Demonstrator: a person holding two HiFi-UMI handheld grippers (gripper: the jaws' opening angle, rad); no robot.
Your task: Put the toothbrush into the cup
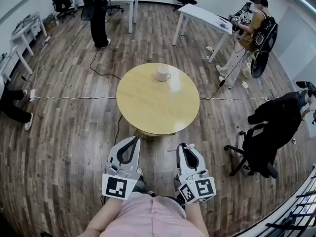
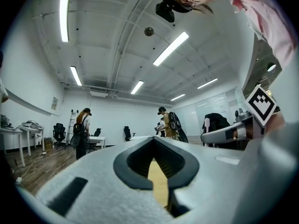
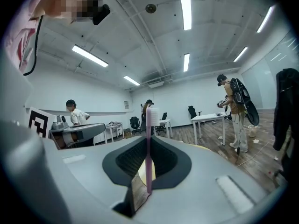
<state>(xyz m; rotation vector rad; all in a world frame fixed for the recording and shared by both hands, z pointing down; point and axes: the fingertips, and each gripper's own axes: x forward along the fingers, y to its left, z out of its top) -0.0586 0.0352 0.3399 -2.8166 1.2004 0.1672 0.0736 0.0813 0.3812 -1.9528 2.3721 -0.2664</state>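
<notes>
A white cup (image 1: 162, 73) stands on the far side of a round wooden table (image 1: 148, 107). Both grippers hang level in front of the person's body, short of the table's near edge. My right gripper (image 1: 181, 146) is shut on a pink toothbrush (image 3: 149, 143), which stands upright between its jaws with the white bristle head (image 3: 150, 110) on top. My left gripper (image 1: 136, 140) is beside it with its tips together and nothing held; a strip of the table (image 2: 159, 181) shows through its gap. The cup is hidden in both gripper views.
A black office chair with a dark jacket (image 1: 266, 132) stands right of the table. Cables (image 1: 74, 98) run across the wood floor. White desks (image 1: 202, 16) and several standing people (image 1: 98, 19) are at the back. A railing (image 1: 296, 211) is at bottom right.
</notes>
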